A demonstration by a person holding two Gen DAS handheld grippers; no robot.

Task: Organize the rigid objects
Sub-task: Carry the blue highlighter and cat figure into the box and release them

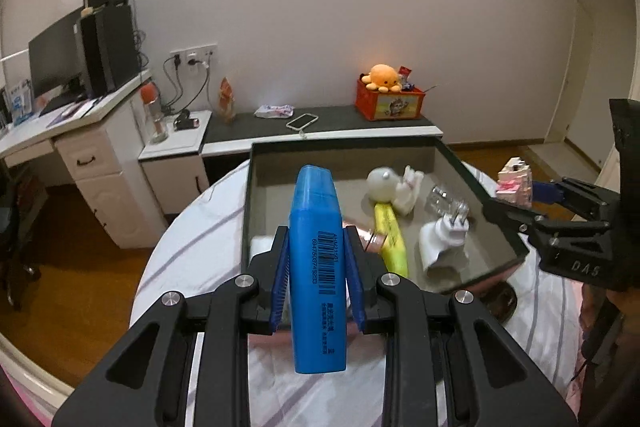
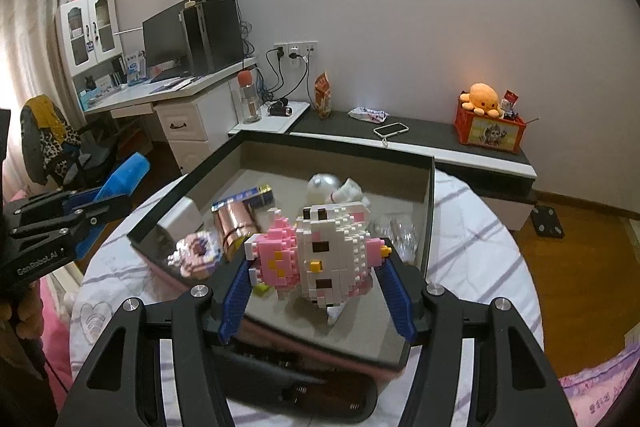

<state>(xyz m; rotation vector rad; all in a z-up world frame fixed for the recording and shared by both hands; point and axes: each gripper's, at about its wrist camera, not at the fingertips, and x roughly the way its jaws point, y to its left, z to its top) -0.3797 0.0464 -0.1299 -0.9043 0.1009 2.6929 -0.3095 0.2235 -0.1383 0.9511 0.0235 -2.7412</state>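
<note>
My left gripper [image 1: 318, 259] is shut on a flat blue marker [image 1: 316, 227] with a barcode, held upright in front of a dark-rimmed open box [image 1: 344, 146]. The box holds a yellow marker [image 1: 390, 231], a white round figure [image 1: 382, 183] and a white plug adapter [image 1: 444, 239]. My right gripper [image 2: 316, 267] is shut on a pink and white brick figure [image 2: 320, 255] above the box's near edge [image 2: 431, 207]. A copper cylinder [image 2: 236, 227] and a pink ring piece [image 2: 196, 255] also lie inside. Each gripper shows in the other's view: the right gripper [image 1: 516, 195] and the left gripper [image 2: 100, 203].
The box sits on a round table with a striped white cloth [image 1: 200, 247]. A black object [image 2: 296, 391] lies just before the box. Behind, a low bench carries a phone [image 1: 302, 121] and an orange crate with a plush octopus [image 1: 390, 99]. A desk with a monitor [image 1: 56, 63] stands left.
</note>
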